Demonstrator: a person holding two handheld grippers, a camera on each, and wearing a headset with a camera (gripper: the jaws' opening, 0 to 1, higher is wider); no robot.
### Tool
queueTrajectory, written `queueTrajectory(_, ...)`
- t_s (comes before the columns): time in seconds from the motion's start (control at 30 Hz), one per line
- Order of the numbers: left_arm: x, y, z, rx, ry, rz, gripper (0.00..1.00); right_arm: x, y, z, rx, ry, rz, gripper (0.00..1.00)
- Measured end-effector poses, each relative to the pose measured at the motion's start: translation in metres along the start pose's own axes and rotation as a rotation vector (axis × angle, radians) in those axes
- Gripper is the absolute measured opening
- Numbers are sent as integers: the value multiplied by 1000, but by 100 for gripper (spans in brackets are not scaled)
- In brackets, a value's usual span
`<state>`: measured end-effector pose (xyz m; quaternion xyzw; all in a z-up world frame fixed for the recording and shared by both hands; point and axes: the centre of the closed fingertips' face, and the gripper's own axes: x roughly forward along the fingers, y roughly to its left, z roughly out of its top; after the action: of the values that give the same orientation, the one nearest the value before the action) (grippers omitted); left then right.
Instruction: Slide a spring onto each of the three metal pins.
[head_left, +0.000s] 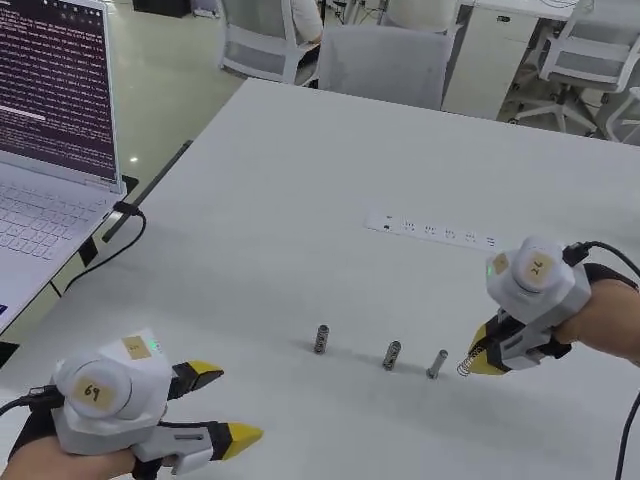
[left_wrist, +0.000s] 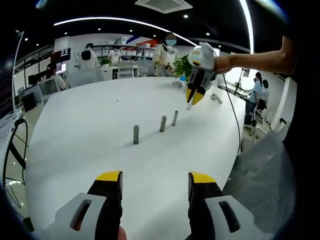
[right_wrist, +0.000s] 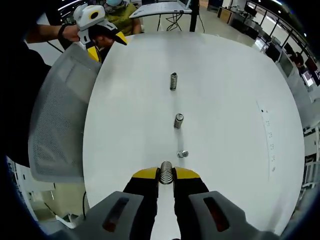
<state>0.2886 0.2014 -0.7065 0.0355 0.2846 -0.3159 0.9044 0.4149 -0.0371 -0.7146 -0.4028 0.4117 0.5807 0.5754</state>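
Note:
Three metal pins stand in a row on the white table (head_left: 300, 200). The left pin (head_left: 321, 339) and the middle pin (head_left: 391, 355) each carry a spring. The right pin (head_left: 436, 364) is bare, as the right gripper view shows (right_wrist: 182, 154). My right gripper (head_left: 480, 360) is shut on a loose spring (head_left: 467, 366), held just right of the bare pin and slightly above the table. That spring (right_wrist: 166, 172) sits between my jaws in the right gripper view. My left gripper (head_left: 225, 405) rests open near the front left edge, holding nothing (left_wrist: 155, 180).
An open laptop (head_left: 45, 130) sits at the far left with a black cable (head_left: 120, 240) beside it. A white power strip (head_left: 430, 230) lies behind the pins. Grey office chairs (head_left: 380, 60) stand beyond the table's far edge.

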Motion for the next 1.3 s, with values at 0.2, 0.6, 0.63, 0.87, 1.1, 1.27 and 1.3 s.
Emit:
queueTrajectory(0.2,-2,2,0,-8,-3,9,48,4,-8,2,-16,11,2,8)
queueTrajectory(0.6,-2,1,0,-25,-7,13,48,10,-22,6,-25,19,1,8)
queueTrajectory(0.63,-3,1,0,-25,-6,12,48,10,-21,7,-24,17,3,8)
queueTrajectory(0.87,-3,3,-1,-35,-7,17,48,14,-22,11,-33,19,7,8)
queueTrajectory(1.1,-5,6,-2,-45,-8,24,48,18,-24,15,-39,23,14,8)
queueTrajectory(1.27,-6,6,-4,-48,-5,26,48,23,-25,13,-47,38,21,8)
queueTrajectory(1.3,-6,7,-5,-48,-3,28,48,25,-25,12,-51,43,22,8)
